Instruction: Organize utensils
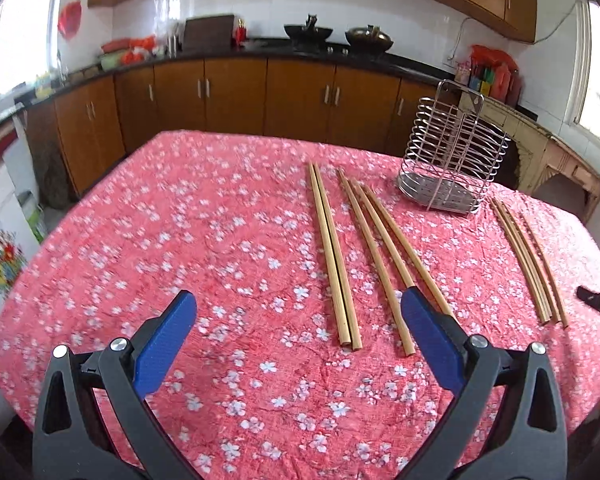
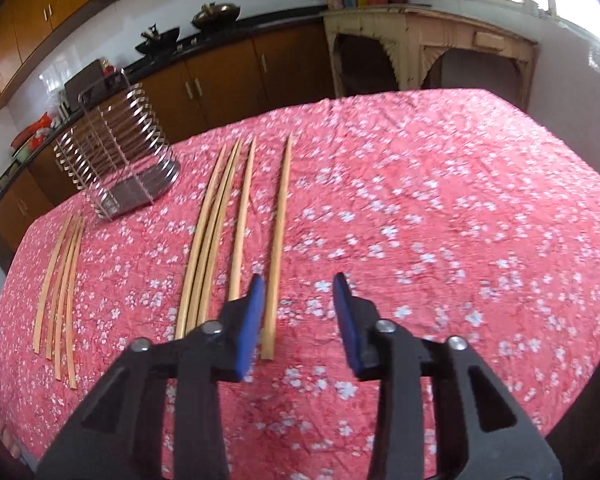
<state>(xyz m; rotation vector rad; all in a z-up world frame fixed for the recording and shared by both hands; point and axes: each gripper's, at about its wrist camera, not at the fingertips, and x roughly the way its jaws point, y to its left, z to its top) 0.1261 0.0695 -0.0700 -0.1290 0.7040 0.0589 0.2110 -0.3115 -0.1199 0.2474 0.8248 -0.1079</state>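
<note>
Bare tablecloth [image 1: 180, 240] lies left of chopsticks [image 1: 332, 256]; rack [image 1: 452, 160] stands behind.

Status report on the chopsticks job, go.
Left tool open, empty. Right tool open, empty, above rightmost chopstick. All chopsticks flat on tablecloth; wire holder empty. Nothing in the way.

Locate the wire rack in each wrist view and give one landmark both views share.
Left wrist view: the wire rack stands upper right, upright on the far part of the tablecloth, past the chopsticks.
Right wrist view: the rack stands upper left, again beyond the chopsticks.
Shared landmark: the dark wok on the counter behind the table.
</note>
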